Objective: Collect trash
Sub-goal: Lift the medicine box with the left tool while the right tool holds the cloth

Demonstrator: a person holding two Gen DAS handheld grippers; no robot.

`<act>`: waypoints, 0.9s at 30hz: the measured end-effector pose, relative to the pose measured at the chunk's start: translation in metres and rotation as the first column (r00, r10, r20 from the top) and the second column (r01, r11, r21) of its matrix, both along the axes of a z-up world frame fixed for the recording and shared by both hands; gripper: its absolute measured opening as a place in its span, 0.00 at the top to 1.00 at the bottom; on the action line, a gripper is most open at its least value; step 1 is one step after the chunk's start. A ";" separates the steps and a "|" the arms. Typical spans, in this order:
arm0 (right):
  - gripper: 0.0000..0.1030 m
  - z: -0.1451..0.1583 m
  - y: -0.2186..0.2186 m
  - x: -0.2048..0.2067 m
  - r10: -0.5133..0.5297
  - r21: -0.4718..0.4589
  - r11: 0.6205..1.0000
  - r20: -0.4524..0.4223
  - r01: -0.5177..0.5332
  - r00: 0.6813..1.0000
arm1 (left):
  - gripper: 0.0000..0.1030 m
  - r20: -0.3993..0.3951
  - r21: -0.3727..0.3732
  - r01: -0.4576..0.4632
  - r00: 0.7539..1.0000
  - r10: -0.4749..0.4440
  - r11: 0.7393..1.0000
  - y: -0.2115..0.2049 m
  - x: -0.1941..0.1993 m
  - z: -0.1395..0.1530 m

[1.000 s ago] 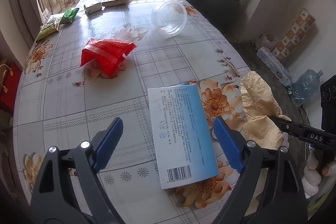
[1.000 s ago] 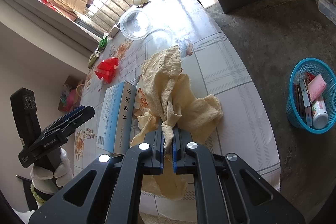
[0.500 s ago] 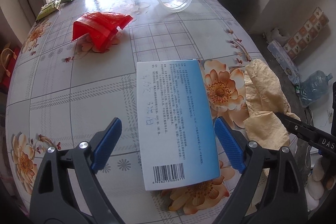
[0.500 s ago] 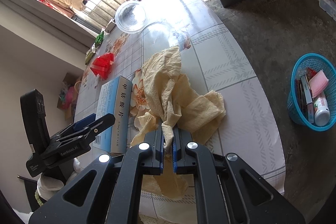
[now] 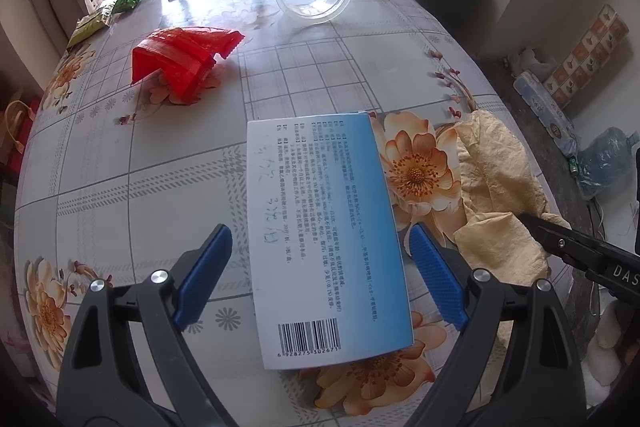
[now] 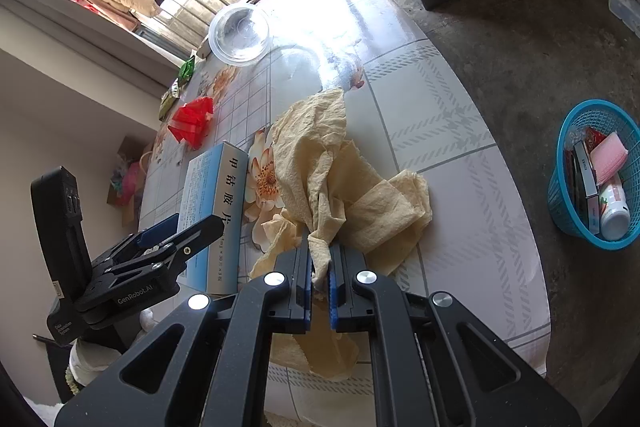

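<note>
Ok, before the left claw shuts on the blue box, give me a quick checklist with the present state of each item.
1. Left claw open wide enough for the blue box: ok, a blue pad stands on each side of it.
2. Pads touching the box: cannot tell; a small gap shows on both sides.
3. Right claw shut on the yellow paper: ok.
4. Yellow paper apart from the box: ok; it lies beside the box, not over it.
5. Blue basket on the floor has room: ok, it is only partly filled.
6. Box lies flat on the table: ok.
</note>
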State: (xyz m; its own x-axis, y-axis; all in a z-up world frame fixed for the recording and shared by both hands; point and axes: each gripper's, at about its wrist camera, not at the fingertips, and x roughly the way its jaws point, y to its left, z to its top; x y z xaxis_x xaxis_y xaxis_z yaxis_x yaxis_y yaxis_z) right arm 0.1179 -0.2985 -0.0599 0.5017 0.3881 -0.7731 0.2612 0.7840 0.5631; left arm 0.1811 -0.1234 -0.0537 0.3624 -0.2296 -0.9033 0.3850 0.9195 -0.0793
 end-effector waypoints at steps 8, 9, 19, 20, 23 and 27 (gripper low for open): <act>0.94 0.000 0.000 0.001 -0.001 0.000 1.000 0.000 0.001 1.000 | 0.17 0.019 0.018 0.008 1.000 -0.008 1.000 -0.003 -0.001 0.000; 0.94 0.000 0.000 0.001 -0.001 0.000 1.000 0.000 0.001 1.000 | 0.18 0.022 0.020 0.008 1.000 -0.008 1.000 -0.003 -0.001 0.000; 0.94 0.001 -0.001 0.001 -0.003 -0.001 1.000 0.003 0.003 1.000 | 0.33 0.029 0.015 0.002 1.000 -0.002 1.000 0.000 0.001 0.000; 0.94 0.001 -0.002 0.001 -0.005 -0.002 1.000 0.005 0.005 1.000 | 0.33 0.033 0.013 0.000 0.999 -0.001 1.000 0.000 0.001 0.000; 0.94 0.004 -0.003 0.000 -0.008 -0.005 1.000 0.018 0.008 1.000 | 0.33 0.043 0.000 -0.012 0.999 0.012 1.000 0.005 0.001 0.004; 0.94 0.012 -0.007 -0.003 -0.016 0.001 1.000 0.054 0.016 0.998 | 0.33 0.058 -0.026 -0.015 0.998 0.017 1.000 0.008 -0.001 0.014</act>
State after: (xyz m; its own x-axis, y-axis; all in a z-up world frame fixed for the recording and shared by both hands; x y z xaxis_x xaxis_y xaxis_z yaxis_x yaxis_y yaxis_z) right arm 0.1146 -0.3051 -0.0483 0.5485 0.3804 -0.7446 0.2429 0.7796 0.5772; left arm 0.1806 -0.1152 -0.0401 0.4176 -0.2460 -0.8747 0.3750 0.9235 -0.0808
